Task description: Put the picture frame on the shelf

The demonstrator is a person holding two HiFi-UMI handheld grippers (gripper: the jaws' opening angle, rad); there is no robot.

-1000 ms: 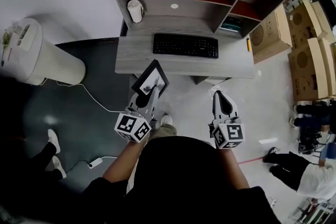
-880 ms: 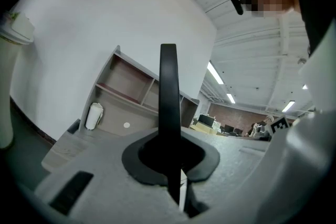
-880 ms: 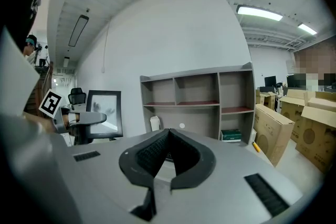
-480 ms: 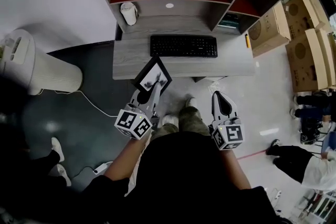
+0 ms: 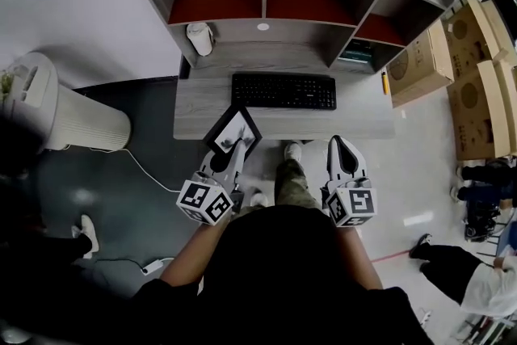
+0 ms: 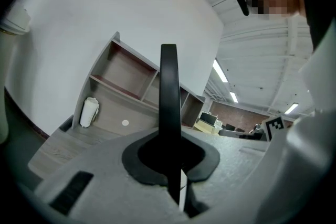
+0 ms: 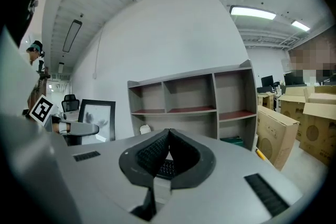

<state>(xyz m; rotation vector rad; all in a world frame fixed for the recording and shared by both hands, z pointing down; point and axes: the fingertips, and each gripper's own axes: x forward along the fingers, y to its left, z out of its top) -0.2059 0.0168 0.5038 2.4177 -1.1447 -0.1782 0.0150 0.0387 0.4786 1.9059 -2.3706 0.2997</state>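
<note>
Head view: left gripper [image 5: 229, 151] is clamped on the near end of the picture frame [image 5: 233, 131], held over the desk's [image 5: 194, 103] near edge, left of the keyboard [image 5: 284, 90]. The shelf [image 5: 266, 6] is farther off. I'd hold firm, lift up and far, and clear the dividers.
Left gripper view: frame edge-on, long axis straight out from the jaws.
Right gripper view: right gripper [image 7: 168, 139] closed on nothing. Frame stands upright, face turned right.
</note>
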